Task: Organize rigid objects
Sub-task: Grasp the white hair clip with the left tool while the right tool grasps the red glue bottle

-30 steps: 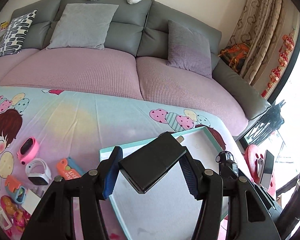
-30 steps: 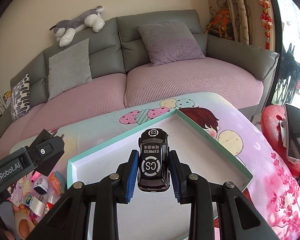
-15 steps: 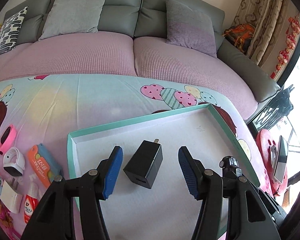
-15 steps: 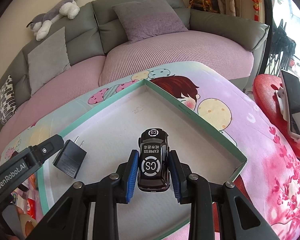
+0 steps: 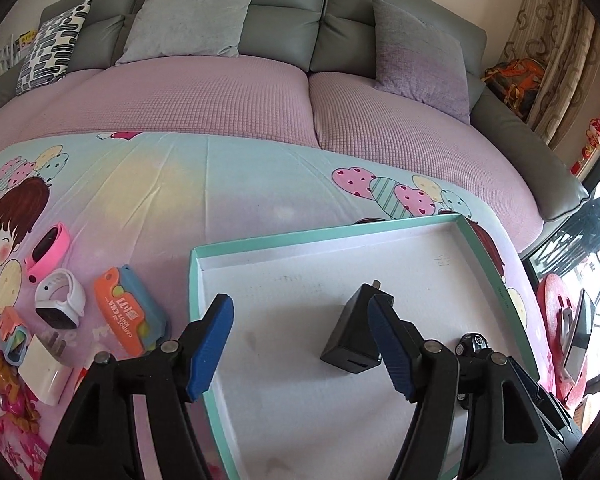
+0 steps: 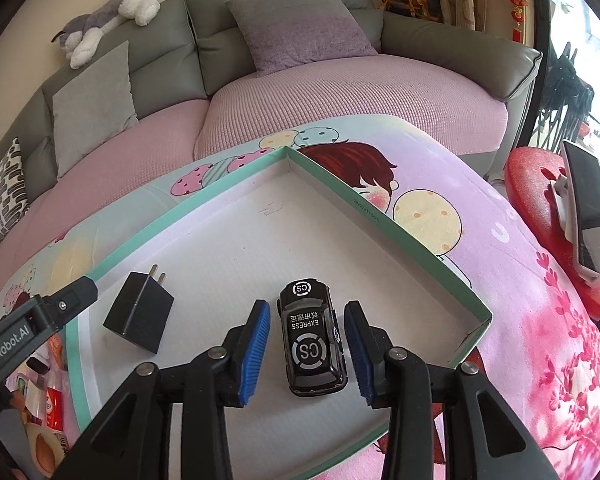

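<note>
A shallow white tray with a teal rim (image 5: 328,236) (image 6: 384,216) lies on the cartoon-print cloth. A black plug charger (image 5: 354,332) (image 6: 139,314) lies in the tray. My left gripper (image 5: 302,350) is open and empty over the tray's left part, its right finger just beside the charger. A black toy car (image 6: 313,340) marked "CS EXPRESS" rests on the tray floor between the open fingers of my right gripper (image 6: 307,354), with gaps on both sides.
Left of the tray lie a pink watch (image 5: 46,250), a white watch (image 5: 60,298), an orange-blue case (image 5: 126,308), a white charger (image 5: 46,368) and small toys. A sofa with cushions (image 5: 220,84) is behind. A red stool with a phone (image 6: 588,208) stands right.
My left gripper has let go of the black charger, which now lies in the tray, and shifted left. My right gripper lowered the toy car into the tray and opened.
</note>
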The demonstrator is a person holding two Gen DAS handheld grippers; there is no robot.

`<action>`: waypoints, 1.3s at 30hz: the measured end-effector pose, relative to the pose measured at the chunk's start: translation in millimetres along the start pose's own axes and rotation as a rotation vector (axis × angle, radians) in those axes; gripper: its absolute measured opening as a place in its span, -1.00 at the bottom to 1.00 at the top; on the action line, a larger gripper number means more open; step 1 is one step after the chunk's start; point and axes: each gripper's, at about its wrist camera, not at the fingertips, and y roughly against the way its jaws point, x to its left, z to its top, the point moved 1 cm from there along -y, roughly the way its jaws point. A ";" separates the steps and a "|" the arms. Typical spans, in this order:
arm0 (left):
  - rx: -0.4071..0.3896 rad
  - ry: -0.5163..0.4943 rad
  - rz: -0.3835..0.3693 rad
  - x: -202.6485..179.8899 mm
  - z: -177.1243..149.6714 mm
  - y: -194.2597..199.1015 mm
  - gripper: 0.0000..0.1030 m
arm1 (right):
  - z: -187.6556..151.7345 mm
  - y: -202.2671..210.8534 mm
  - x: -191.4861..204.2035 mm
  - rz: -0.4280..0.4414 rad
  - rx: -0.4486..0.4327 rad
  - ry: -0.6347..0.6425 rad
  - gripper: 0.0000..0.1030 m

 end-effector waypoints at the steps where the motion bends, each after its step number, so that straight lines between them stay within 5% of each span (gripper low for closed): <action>1: -0.006 0.012 0.011 4.3 0.2 2.1 0.40 | 0.2 0.8 0.6 0.001 -0.002 0.001 0.11; 2: -0.012 0.023 0.022 8.3 0.5 3.9 0.46 | 0.8 1.3 1.8 0.003 -0.004 0.006 0.17; 4: -0.027 0.051 0.052 18.1 1.5 8.4 0.88 | 1.4 2.9 6.1 0.008 -0.011 0.021 0.32; 12: -0.066 0.129 0.143 58.1 -1.3 25.3 0.92 | -1.0 5.0 27.3 0.028 -0.005 0.078 0.70; 15: -0.082 0.152 0.163 72.1 -5.0 33.1 0.96 | -1.2 7.5 32.7 0.045 -0.017 0.071 0.99; 28: -0.215 0.220 0.307 133.3 -12.8 91.6 0.99 | -9.2 37.6 105.6 0.173 -0.080 0.216 1.00; 39: -0.221 0.321 0.395 205.2 -27.6 138.2 0.99 | -34.4 60.9 182.9 0.373 -0.044 0.332 1.00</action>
